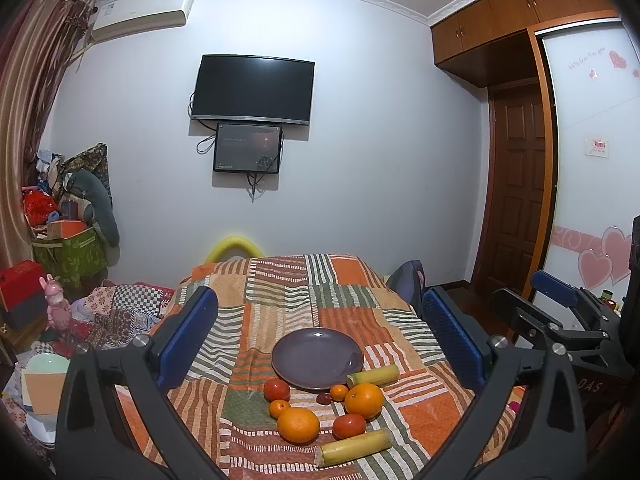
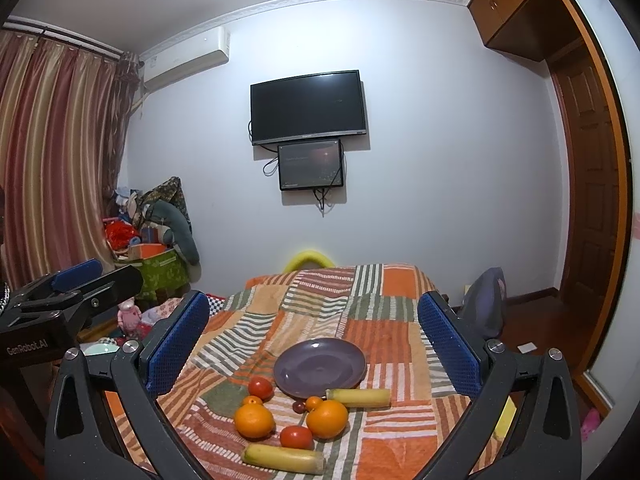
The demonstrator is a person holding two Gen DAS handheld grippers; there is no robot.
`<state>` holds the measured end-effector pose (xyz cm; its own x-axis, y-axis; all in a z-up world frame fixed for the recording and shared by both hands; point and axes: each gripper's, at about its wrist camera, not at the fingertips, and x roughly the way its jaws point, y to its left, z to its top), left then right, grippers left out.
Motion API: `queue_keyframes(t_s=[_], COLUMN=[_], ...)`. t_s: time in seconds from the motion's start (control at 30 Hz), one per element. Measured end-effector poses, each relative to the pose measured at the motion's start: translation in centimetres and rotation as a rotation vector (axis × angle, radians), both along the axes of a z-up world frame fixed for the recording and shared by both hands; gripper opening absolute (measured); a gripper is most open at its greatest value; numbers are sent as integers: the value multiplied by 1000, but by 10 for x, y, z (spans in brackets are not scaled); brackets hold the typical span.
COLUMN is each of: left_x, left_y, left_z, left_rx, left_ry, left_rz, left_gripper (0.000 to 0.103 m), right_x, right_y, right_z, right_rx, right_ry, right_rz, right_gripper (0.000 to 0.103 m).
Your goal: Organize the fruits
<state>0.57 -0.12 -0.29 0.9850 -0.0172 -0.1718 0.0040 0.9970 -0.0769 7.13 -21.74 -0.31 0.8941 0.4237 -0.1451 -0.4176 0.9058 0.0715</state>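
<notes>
- Left gripper [image 1: 320, 332] and right gripper [image 2: 314, 338] both hang wide open and empty above the table [image 1: 280, 280].
- Plate [image 1: 317, 358] sits bare.
- Oranges [image 1: 298, 425], tomatoes [image 1: 277, 390] and yellow stalks [image 1: 354, 448] lie loose just before it.
- Judged: nothing sorted yet; every fruit remains.

Plate [image 1: 317, 358] on the bedspread [image 1: 280, 292], bare. In front of the plate, all off it: tomatoes [image 1: 277, 390], small tangerines [image 1: 339, 392] and two oranges [image 1: 298, 425]. One cane piece [image 1: 373, 375] touching the plate's right front rim, another [image 1: 354, 447] nearest the viewer.
</notes>
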Motion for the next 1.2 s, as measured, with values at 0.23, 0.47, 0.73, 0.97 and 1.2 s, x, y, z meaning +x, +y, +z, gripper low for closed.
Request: queue_keyframes(t_s=[0.23, 0.47, 0.73, 0.97, 1.2], left_x=[0, 0, 0, 0, 0], left_y=[0, 0, -2, -2, -2], left_z=[2, 1, 1, 1, 1], left_rx=[1, 1, 3, 2, 3], left_ry=[-2, -1, -1, -2, -1], left_rz=[2, 1, 1, 1, 1], left_gripper=[103, 103, 103, 103, 103], right_x=[0, 0, 0, 0, 3], right_y=[1, 0, 0, 0, 0], right_z=[0, 0, 0, 1, 1], right_rx=[0, 1, 1, 2, 4], right_ry=[-2, 0, -2, 0, 2], right_rz=[2, 7, 5, 10, 12], right_gripper=[103, 103, 103, 103, 103])
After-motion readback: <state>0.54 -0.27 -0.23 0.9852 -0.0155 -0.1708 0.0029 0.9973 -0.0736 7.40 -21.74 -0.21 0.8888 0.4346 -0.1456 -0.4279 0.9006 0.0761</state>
